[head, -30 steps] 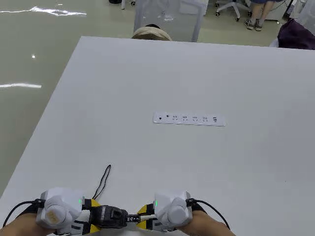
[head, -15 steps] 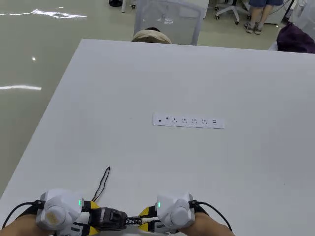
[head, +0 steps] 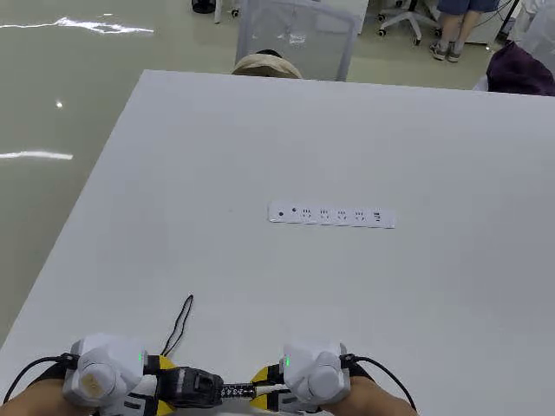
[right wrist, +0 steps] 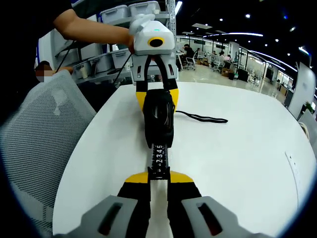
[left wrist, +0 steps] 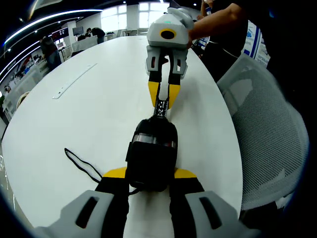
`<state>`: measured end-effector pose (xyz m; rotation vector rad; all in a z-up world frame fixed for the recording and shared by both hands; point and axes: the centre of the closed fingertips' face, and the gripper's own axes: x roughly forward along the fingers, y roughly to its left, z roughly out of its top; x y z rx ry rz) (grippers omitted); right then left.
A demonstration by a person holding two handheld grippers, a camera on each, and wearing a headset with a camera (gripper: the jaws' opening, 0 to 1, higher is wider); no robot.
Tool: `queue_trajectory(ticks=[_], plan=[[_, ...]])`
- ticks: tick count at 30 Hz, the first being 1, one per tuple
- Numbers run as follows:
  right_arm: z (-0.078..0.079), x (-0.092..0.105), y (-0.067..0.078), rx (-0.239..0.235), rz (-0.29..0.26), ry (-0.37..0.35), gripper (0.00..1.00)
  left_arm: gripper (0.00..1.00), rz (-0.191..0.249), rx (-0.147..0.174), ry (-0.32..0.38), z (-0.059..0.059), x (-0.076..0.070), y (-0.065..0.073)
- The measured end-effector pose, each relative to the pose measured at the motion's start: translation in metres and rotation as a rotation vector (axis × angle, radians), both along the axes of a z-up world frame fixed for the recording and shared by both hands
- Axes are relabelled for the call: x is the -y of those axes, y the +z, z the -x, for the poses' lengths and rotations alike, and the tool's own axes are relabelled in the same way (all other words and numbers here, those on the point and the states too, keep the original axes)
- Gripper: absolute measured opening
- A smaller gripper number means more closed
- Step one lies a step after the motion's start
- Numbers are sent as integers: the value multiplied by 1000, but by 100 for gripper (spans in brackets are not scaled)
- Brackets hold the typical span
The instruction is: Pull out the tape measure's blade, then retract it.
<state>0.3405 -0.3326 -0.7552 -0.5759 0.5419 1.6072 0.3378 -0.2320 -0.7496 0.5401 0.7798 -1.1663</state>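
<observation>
A black tape measure (head: 192, 386) hangs over the table's near edge, its case (left wrist: 151, 152) clamped between the yellow-tipped jaws of my left gripper (left wrist: 148, 174). A short length of blade (right wrist: 159, 157) with printed numbers runs out of the case (right wrist: 159, 116). My right gripper (right wrist: 159, 176) is shut on the blade's end. In the head view the left gripper (head: 160, 387) and right gripper (head: 257, 392) face each other, a few centimetres of blade (head: 236, 392) between them. The case's black wrist strap (head: 179, 322) trails across the table.
A white power strip (head: 332, 214) lies flat mid-table on the white table (head: 347, 139). A mesh chair back (left wrist: 257, 129) stands just off the near edge. Other chairs and a person's legs (head: 455, 22) are beyond the far side.
My right gripper has shifted slightly to the right, and a little more blade shows between the two grippers. The left gripper and case have held still.
</observation>
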Motion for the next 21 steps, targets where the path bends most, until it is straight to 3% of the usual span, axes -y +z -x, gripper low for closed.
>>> queue_trajectory(ticks=[21], plan=[[0,12,1,-18,2,-3,9,27,-5,-3,3,0,1,0]])
